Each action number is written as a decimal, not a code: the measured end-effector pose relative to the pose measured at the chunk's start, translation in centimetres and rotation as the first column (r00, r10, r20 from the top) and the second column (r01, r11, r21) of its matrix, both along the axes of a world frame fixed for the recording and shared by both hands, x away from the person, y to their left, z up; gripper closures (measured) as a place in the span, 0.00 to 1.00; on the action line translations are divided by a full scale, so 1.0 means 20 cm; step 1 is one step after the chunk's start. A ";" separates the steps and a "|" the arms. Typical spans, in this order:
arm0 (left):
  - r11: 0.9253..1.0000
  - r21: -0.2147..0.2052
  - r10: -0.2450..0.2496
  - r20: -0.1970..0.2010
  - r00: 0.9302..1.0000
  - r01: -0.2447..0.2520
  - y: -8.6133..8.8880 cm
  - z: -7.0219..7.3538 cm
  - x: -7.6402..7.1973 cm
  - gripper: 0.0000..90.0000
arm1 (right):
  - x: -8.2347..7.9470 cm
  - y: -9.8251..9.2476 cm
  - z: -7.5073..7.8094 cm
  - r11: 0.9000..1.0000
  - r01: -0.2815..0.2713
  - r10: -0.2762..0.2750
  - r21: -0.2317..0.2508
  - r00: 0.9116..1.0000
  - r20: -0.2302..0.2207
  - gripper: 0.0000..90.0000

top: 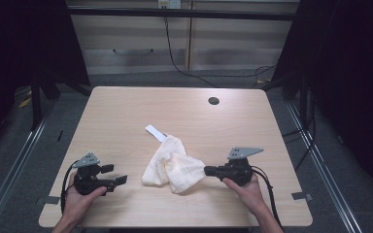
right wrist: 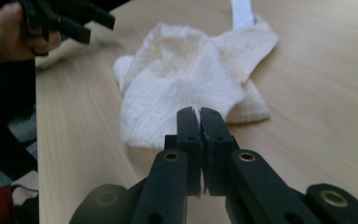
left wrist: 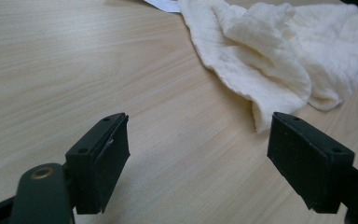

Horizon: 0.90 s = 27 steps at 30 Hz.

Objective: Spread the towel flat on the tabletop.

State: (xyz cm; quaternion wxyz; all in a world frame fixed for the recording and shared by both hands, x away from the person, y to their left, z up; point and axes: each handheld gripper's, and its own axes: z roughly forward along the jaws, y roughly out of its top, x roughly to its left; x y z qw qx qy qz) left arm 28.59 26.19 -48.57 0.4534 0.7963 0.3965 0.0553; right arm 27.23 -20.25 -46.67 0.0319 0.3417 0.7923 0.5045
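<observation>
The cream cloth (top: 172, 166) lies crumpled near the table's (top: 126, 111) front edge. The right gripper (top: 209, 170) pinches the cloth's right corner, jaws pressed together. The left gripper (top: 117, 174), left of the cloth, has jaws spread and empty. I judge the grasping step half done; next the left gripper must take an opposite corner.

In the right gripper view the closed jaws of the right tool (right wrist: 200, 114) cover the cloth (right wrist: 186, 88) edge they pinch, so how much fabric sits between them cannot be told. The white strip (right wrist: 241, 11) is cut off by that picture's top edge. In the left gripper view the cloth runs past the right edge. In the high view, the bench (top: 126, 111) near edge is cropped, and the person's forearms too.
</observation>
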 end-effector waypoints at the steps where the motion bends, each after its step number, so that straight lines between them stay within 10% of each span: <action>1: 1.000 0.002 -0.001 0.000 1.000 0.001 0.00 0.00 0.00 0.23 | 0.01 -0.02 0.03 1.000 0.010 -0.010 0.005 1.000 0.007 0.98; 16: 1.000 0.003 0.003 -0.001 1.000 -0.003 0.01 0.00 0.00 0.23 | 0.16 -0.07 0.45 0.995 0.022 -0.035 0.102 0.991 0.127 0.98; 27: 1.000 0.014 0.003 -0.009 1.000 -0.003 -0.01 -0.01 0.00 0.24 | 0.05 0.00 0.37 0.989 -0.052 0.040 0.139 0.995 0.089 0.98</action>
